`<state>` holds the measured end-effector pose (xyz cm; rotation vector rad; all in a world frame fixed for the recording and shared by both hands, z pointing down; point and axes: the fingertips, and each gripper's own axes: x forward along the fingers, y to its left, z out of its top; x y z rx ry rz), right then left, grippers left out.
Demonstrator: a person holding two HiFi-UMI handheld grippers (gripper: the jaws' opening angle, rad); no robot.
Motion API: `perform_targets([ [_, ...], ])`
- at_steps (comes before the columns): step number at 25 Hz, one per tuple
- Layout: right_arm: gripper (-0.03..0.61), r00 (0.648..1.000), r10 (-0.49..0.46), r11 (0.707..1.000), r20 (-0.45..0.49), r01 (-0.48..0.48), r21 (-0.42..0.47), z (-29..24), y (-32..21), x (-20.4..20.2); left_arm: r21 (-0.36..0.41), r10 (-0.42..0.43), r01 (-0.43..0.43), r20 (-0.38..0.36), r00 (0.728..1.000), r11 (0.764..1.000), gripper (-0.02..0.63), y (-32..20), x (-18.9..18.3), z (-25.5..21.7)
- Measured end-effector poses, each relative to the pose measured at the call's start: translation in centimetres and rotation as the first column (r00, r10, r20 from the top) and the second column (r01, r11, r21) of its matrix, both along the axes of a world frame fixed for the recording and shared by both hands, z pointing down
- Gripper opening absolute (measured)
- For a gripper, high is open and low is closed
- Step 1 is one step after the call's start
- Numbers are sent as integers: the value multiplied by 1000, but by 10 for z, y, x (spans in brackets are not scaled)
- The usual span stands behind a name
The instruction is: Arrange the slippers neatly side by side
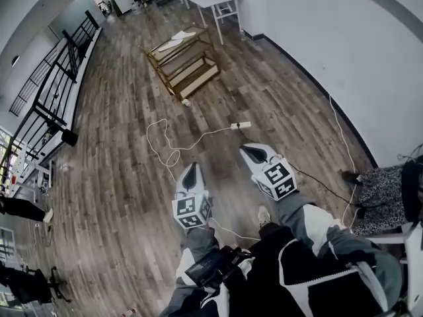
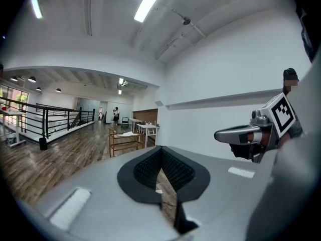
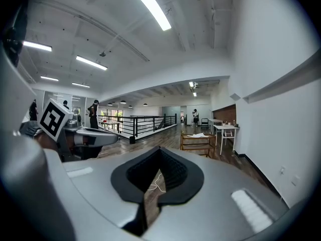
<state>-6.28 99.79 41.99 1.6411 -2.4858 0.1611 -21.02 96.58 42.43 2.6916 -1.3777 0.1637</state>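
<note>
The left tool (image 1: 192, 169) is clenched on nothing: its own view shows the jaw tips meeting, with only a sliver of wooden floor (image 1: 119, 177) between the pads. It points forward over the floor, low in the head view. Ahead of it a white cable (image 1: 165, 144) loops across the boards.

Further on, well apart from both tools, stands a low wooden rack (image 1: 188, 65). The pale flat shapes on its top shelf are most likely the slippers (image 1: 177, 42), though they are too small to say how they lie or whether they are already paired. Beyond the rack, a white desk (image 1: 218, 2) stands by the wall.

The right tool (image 1: 250, 151) is likewise clenched and empty, held level beside the left.

By my reading, the task has not begun. Nothing is held or touched, and reaching the rack, picking up each slipper and setting the pair together are all left to do.
</note>
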Motion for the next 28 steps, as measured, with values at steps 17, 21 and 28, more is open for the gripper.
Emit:
perform_targets([
  [17,5,995,-99,995,33,99,19,-3,-209,57,2,-52,52,57,997,999,3,-192,67,-6],
  [21,5,997,-79,997,18,79,13,6,-268,64,1,-44,44,33,999,999,5,-256,74,-2],
  [28,5,1000,-7,1000,21,7,2,7,-399,56,28,25,-26,32,999,999,5,-395,65,1],
])
